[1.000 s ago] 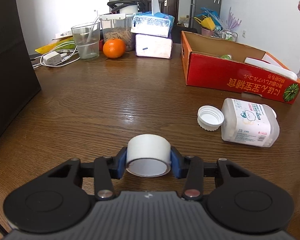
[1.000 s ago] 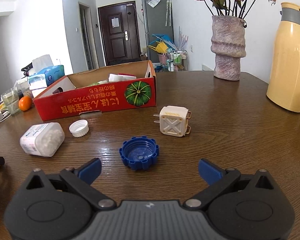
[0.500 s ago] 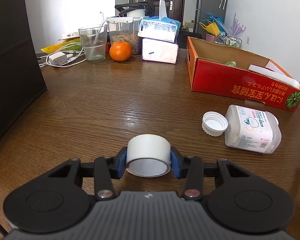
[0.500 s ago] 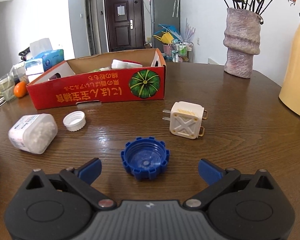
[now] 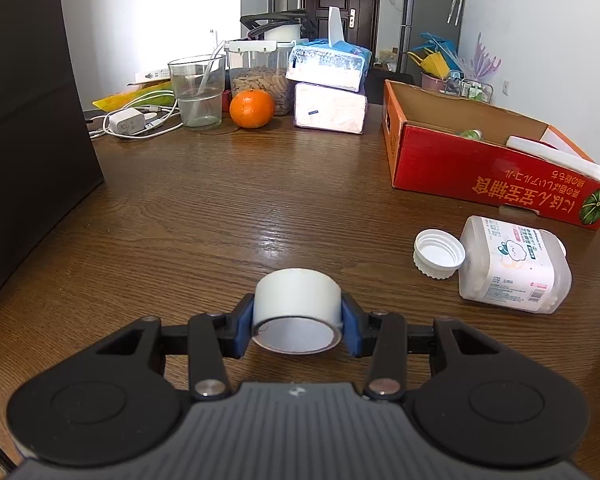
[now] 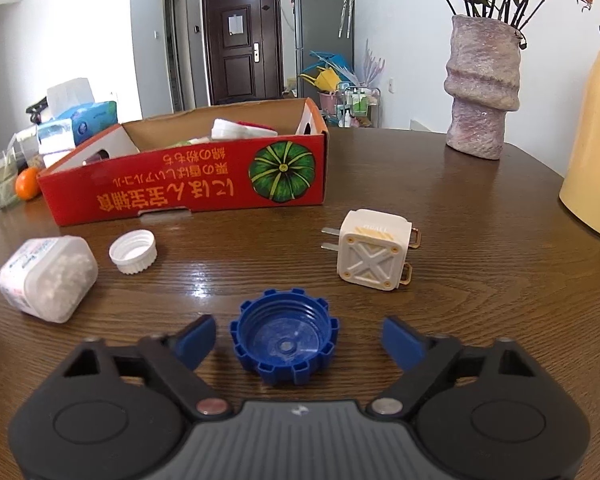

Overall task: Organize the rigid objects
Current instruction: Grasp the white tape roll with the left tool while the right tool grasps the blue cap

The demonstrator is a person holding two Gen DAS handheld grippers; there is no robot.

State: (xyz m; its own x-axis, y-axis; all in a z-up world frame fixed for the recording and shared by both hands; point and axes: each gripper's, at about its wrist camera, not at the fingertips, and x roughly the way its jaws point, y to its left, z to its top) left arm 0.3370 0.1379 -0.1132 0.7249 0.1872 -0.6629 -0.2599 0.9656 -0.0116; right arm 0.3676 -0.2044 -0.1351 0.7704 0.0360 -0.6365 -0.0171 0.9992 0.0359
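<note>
My left gripper [image 5: 298, 330] is shut on a white roll of tape [image 5: 296, 300] and holds it above the wooden table. My right gripper [image 6: 299, 338] is open, with the blue ridged cap [image 6: 284, 340] lying on the table between its fingers. A white plug adapter [image 6: 374, 254] lies beyond the cap to the right. A white bottle on its side [image 6: 46, 278] and its white cap [image 6: 133, 251] lie to the left; both also show in the left wrist view, the bottle [image 5: 512, 266] and the cap [image 5: 439, 253]. The red cardboard box [image 6: 188, 188] stands behind them.
A stone vase [image 6: 482, 88] and a yellow thermos [image 6: 596, 140] stand at the right. An orange [image 5: 252, 109], a glass [image 5: 197, 90], a jar [image 5: 260, 76], tissue packs [image 5: 330, 92] and a charger with cables [image 5: 128, 122] sit at the far left. A dark panel [image 5: 24, 140] stands left.
My right gripper has moved forward so the blue cap now sits between its open fingers. My left gripper has lifted a little and shifted with the tape still held.
</note>
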